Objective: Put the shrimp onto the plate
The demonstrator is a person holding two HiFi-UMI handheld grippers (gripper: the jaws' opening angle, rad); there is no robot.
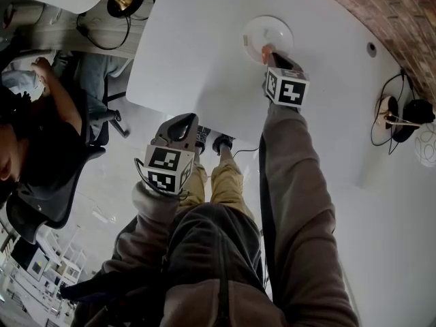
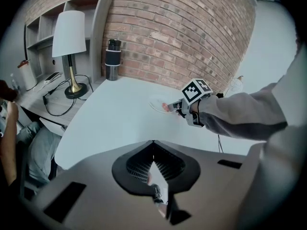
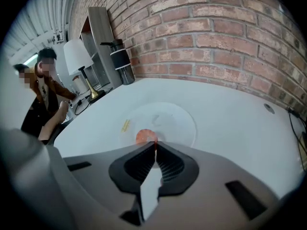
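Over the near part of the round white plate (image 1: 283,26), on the white table (image 1: 197,53), the right gripper (image 1: 270,54) holds the shrimp (image 1: 266,49). Its own view shows the 2 jaws drawn together at their tips on the edge of the orange shrimp (image 3: 145,137), most of which sticks out beyond them above the plate (image 3: 178,120); whether it touches the plate's surface cannot be told. A small yellow mark (image 3: 125,125) lies on the table just beside the plate's left rim.

The left gripper (image 1: 182,120) hangs well apart from all this, off the table's edge and above the person's legs. Its jaws meet at the tips with nothing between them – floor shows through the gap lower down. From its view, the right gripper (image 2: 176,107) reaches in from the right, with the shrimp (image 2: 165,108) at its tip over the plate (image 2: 156,103).

Against the brick wall (image 2: 182,28) stand a dark tumbler (image 2: 113,60) and – on a side desk – a white-shaded lamp (image 2: 69,37).
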